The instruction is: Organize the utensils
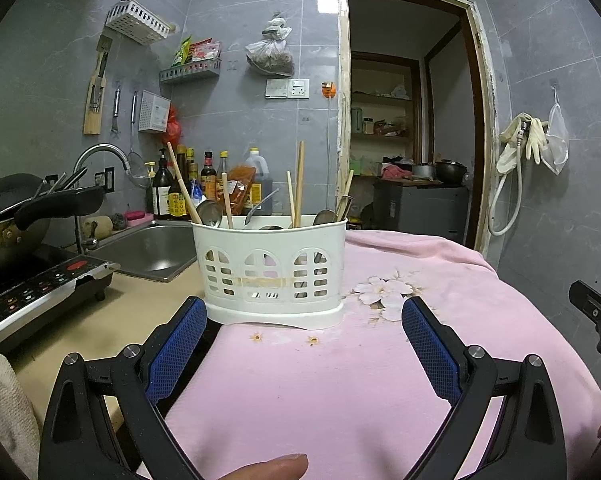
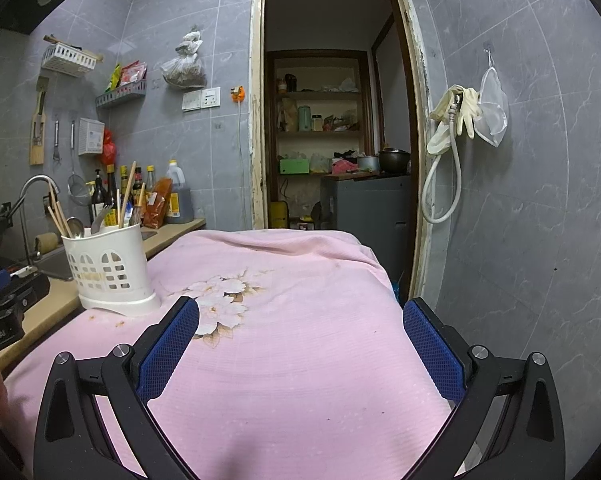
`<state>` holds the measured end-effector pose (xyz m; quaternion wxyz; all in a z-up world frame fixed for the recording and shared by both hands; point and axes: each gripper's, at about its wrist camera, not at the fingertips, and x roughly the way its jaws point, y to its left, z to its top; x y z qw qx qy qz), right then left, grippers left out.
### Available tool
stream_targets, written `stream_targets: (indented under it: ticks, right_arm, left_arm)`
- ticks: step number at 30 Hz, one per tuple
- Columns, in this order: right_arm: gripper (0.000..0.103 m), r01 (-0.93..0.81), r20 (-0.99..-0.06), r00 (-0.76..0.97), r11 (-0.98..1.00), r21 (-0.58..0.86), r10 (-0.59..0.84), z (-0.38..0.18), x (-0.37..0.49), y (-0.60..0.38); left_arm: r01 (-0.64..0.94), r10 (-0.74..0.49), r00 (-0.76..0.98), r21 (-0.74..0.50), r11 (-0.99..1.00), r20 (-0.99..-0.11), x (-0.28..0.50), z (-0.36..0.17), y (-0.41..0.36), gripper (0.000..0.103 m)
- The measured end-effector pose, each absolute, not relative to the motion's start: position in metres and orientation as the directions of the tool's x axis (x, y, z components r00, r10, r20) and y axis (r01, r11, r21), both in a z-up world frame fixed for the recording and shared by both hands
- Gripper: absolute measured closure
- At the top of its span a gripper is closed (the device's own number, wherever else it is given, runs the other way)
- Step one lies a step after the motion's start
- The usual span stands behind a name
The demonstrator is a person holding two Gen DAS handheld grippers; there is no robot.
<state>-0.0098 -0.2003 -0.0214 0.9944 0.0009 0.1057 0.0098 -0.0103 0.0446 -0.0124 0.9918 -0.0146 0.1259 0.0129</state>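
Note:
A white plastic utensil caddy stands at the left edge of a pink floral cloth. It holds wooden chopsticks and metal spoons. My left gripper is open and empty, just in front of the caddy. My right gripper is open and empty above the pink cloth, with the caddy to its far left. The right gripper's edge also shows in the left wrist view.
A steel sink with a faucet, an induction cooker with a wok, and sauce bottles lie left of and behind the caddy. An open doorway is behind the table. A tiled wall with hose and gloves is right.

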Motion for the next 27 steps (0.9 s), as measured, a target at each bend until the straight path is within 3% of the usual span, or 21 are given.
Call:
stream_targets:
  ticks: [27]
  right_arm:
    - [0.0, -0.021, -0.216, 0.976, 1.0, 0.009, 0.023, -0.0214, -0.0067, -0.2]
  left_arm:
    - [-0.02, 0.016, 0.961, -0.011, 1.0, -0.276, -0.0048, -0.0163, 0.0489, 0.007]
